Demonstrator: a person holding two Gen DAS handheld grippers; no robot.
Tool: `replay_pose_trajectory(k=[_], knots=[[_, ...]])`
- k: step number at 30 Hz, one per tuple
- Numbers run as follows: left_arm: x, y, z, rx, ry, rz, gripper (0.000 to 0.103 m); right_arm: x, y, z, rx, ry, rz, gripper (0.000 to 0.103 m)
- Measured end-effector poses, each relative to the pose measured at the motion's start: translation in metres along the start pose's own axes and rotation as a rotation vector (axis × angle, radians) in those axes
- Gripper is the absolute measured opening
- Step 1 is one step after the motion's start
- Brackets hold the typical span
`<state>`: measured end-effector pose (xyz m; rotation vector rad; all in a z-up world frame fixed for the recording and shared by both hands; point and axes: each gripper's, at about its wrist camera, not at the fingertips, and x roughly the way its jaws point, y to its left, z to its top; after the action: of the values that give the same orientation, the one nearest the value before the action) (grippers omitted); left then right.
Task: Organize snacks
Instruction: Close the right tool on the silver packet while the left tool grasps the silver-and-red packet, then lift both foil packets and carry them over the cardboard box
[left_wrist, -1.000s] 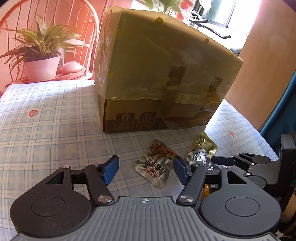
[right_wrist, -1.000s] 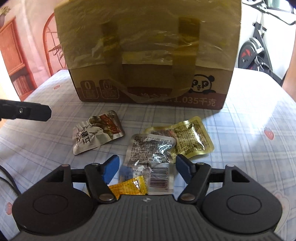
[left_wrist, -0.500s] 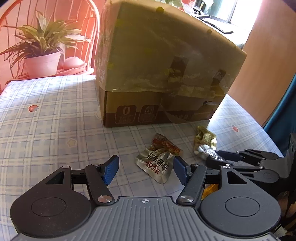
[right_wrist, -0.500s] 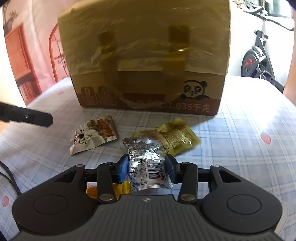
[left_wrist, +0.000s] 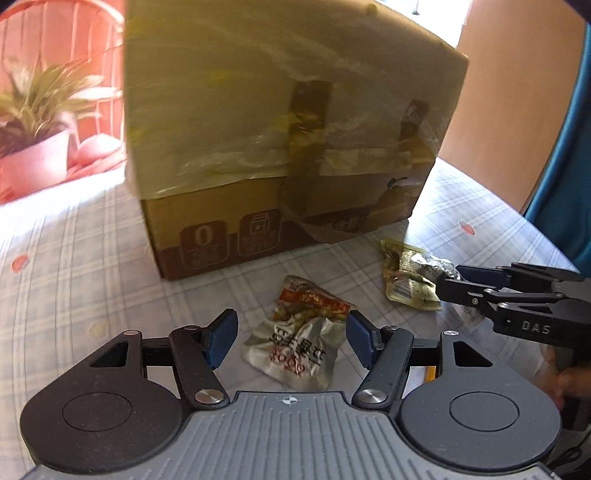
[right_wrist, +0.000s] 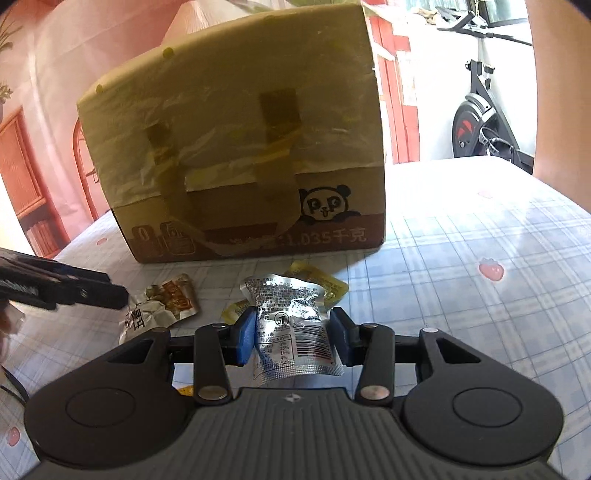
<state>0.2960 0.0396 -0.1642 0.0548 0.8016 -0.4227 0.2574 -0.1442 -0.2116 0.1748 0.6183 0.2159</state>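
My right gripper (right_wrist: 291, 325) is shut on a silver foil snack packet (right_wrist: 291, 306), pads pressing both its sides. A gold packet (right_wrist: 325, 284) lies on the cloth just behind it, and a small orange sachet (right_wrist: 236, 308) peeks out at its left. In the left wrist view the right gripper (left_wrist: 469, 280) comes in from the right with the silver packet (left_wrist: 432, 264) over the gold packet (left_wrist: 402, 280). My left gripper (left_wrist: 290, 321) is open low over the table. A crumpled red-and-silver packet (left_wrist: 295, 339) lies between its fingers, untouched.
A tall taped cardboard box (right_wrist: 236, 147) with a panda print stands just behind the snacks on the checked tablecloth (right_wrist: 461, 277). A potted plant (left_wrist: 33, 129) sits on a chair at the far left. An exercise bike (right_wrist: 480, 122) stands beyond the table.
My right gripper closed on the silver packet and tilted up with it. My left gripper moved forward and down until the red-and-silver packet sat between its open fingers.
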Motion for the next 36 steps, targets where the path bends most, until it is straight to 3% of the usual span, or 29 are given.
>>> replay_pose_trajectory(k=[11,16,19,36], knots=[[0.026,-0.002,0.0,0.065,0.036,-0.026,0.066,0.004,-0.001,-0.001,0.007,0.009,0.01,0.045],[0.028,-0.008,-0.004,0.106,0.03,-0.004,0.059,0.007,-0.001,-0.001,0.011,0.014,0.017,0.045],[0.026,-0.003,-0.005,0.079,0.021,0.006,0.049,0.008,-0.002,-0.001,0.018,0.019,0.02,0.045],[-0.007,-0.017,-0.028,-0.047,-0.048,0.058,0.035,0.007,-0.003,-0.001,0.022,0.018,0.027,0.045]])
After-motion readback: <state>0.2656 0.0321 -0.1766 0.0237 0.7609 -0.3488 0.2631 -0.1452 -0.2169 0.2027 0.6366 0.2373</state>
